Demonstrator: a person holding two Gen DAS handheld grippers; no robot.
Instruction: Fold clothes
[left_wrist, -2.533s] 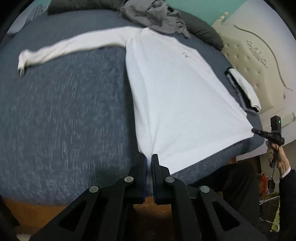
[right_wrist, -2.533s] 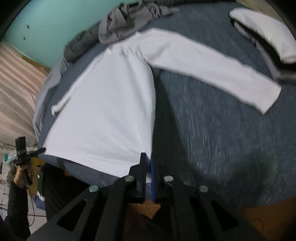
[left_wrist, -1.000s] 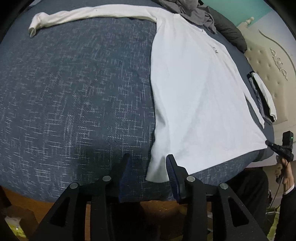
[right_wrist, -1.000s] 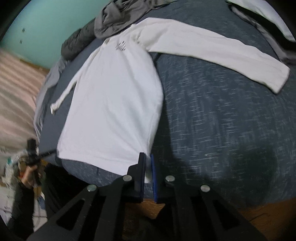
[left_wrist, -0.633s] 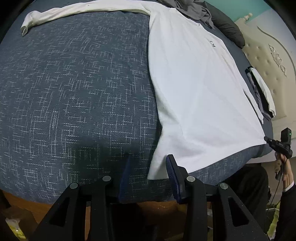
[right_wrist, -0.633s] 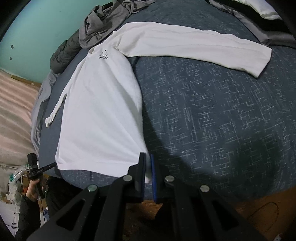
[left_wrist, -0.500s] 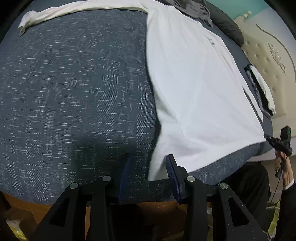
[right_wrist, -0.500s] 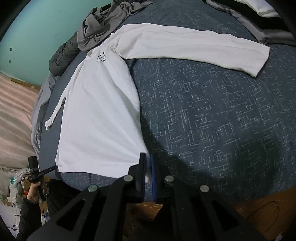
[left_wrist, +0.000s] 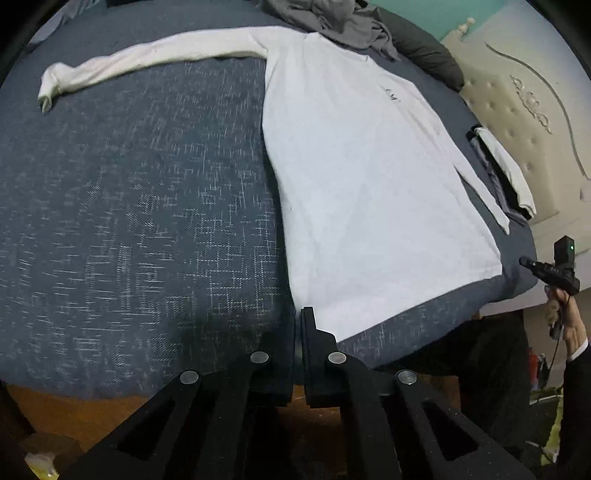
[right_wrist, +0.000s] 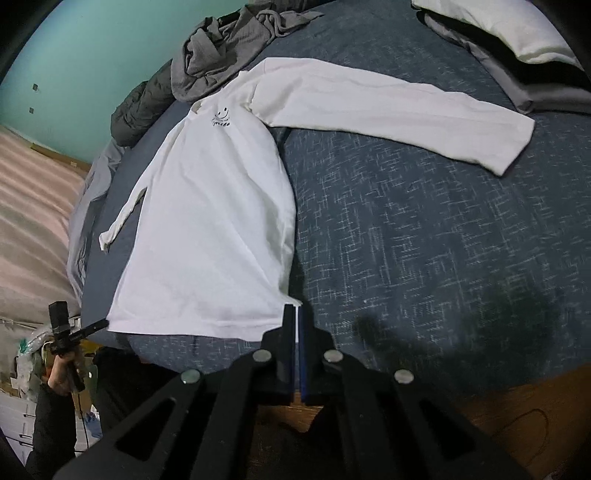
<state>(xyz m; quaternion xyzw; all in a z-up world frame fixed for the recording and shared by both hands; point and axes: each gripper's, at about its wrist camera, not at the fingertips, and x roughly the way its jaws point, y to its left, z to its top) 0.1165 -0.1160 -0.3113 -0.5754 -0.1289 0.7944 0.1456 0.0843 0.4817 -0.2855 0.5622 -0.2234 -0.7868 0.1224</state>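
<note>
One white long-sleeved shirt on bed. One crumpled grey garment. One dark pillow. One stack of folded clothes. Two grippers: left gripper, right gripper. One headboard.

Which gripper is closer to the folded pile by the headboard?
Right. The right gripper pinches the shirt's hem corner on the folded pile's side; the left gripper is at the opposite corner.

Shirt corner hidden between fingers

white long-sleeved shirt lies flat, front up, both sleeves spread wide.
</note>
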